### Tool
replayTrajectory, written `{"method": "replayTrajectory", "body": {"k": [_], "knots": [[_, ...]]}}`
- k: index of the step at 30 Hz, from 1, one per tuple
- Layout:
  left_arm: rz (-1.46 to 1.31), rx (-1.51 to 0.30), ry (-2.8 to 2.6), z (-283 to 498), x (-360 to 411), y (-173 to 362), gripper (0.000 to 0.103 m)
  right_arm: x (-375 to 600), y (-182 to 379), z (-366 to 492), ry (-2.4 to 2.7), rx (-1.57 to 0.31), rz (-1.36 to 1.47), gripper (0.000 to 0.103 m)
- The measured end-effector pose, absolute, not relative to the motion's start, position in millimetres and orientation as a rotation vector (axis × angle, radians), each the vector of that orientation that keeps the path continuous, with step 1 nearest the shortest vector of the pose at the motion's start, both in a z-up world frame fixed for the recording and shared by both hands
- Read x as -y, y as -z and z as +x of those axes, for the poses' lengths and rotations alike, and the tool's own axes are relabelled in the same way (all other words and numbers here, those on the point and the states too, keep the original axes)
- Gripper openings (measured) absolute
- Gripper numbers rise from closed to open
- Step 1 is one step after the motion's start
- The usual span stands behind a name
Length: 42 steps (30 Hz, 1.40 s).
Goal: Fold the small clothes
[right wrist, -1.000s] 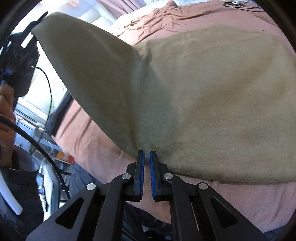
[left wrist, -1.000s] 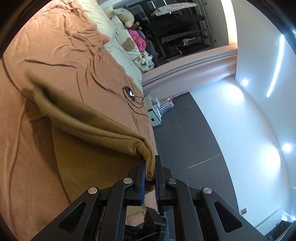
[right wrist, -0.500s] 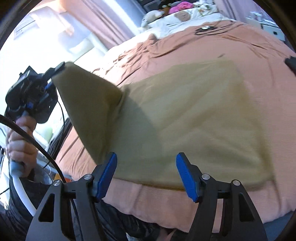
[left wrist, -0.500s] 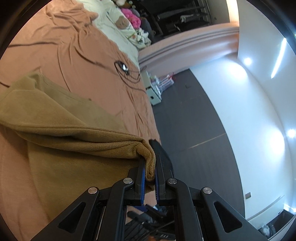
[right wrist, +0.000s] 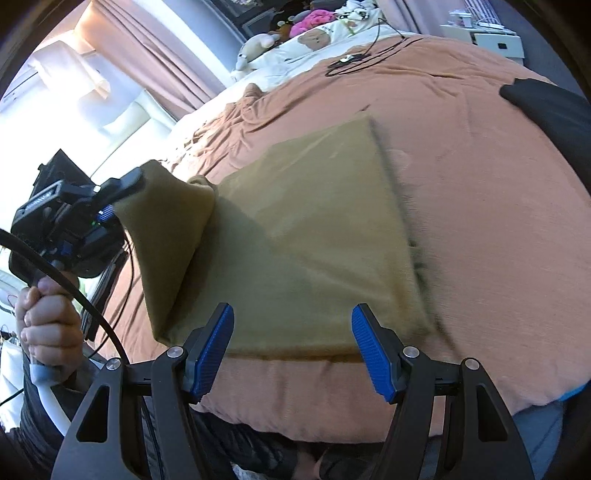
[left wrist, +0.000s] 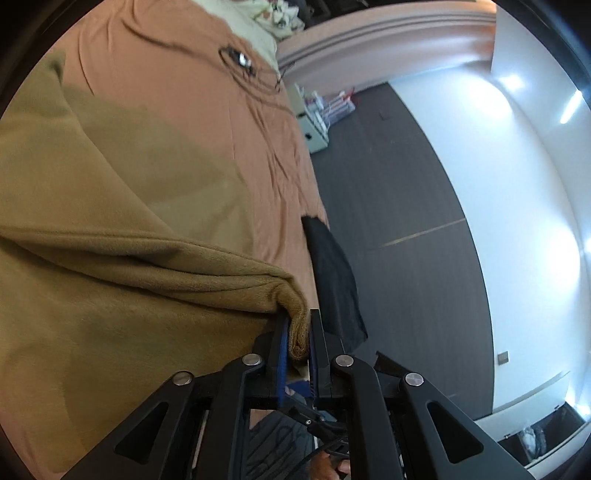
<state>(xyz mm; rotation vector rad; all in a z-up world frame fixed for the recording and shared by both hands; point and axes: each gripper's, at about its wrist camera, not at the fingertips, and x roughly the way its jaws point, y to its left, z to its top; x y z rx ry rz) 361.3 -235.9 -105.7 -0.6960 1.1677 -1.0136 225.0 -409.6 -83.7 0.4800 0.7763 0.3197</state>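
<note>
An olive-brown cloth [right wrist: 314,236] lies partly folded on the salmon bedspread [right wrist: 480,206]. My left gripper [left wrist: 298,339] is shut on one corner of the cloth [left wrist: 147,266] and holds that corner lifted over the rest. In the right wrist view the left gripper [right wrist: 127,186] shows at the left, with the raised corner hanging from it and a hand [right wrist: 46,325] on its handle. My right gripper [right wrist: 291,347] stands open near the bed's front edge, blue pads wide apart, nothing between them, just short of the cloth's near edge.
A black garment [right wrist: 546,107] lies at the bed's right edge, also seen as a black garment [left wrist: 332,280] draped over the side. A coiled cable [right wrist: 351,61], pillows and soft toys [right wrist: 314,26] sit at the head of the bed. Dark floor [left wrist: 406,192] runs beside the bed.
My right gripper let go of the cloth, opened wide and backed toward the bed's edge. My left gripper carried its corner across over the flat part of the cloth and lower.
</note>
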Motion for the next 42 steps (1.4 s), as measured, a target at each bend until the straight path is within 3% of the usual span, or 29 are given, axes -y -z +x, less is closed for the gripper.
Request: {"method": "replayTrajectory", "body": {"k": [1,4,6,8,27,29,34,38,42], "knots": [[-0.681,-1.192,1.001,359,242,111,0.011,412,83,223,-0.316,-0.779,0.477,0.065],[-0.697,-1.237,0.990,361,241,121,0.029,415,82,219,-0.299,-0.799,0.466,0.065],[-0.712,-1.220,0.973,362,229,120,0.050,416,79,217,-0.296,-0.803,0.463,0.065],[-0.713,-1.194,0.952,361,215,116,0.057,415,76,218,-0.298,-0.806,0.458,0.065],[-0.588,-1.229,0.651,343,117,136,0.058,375,56,297,-0.430,-0.893,0.240,0.065],[-0.582,-1.246,0.617,338,109,143,0.058,371,58,309,-0.442,-0.922,0.225,0.053],[-0.580,-1.295,0.551,330,102,165,0.058,359,63,340,-0.452,-0.992,0.171,0.036],[-0.601,-1.335,0.517,322,97,185,0.051,353,64,357,-0.466,-1.012,0.139,0.011],[-0.620,-1.336,0.526,318,98,191,0.042,350,60,359,-0.461,-0.997,0.120,0.006]]}}
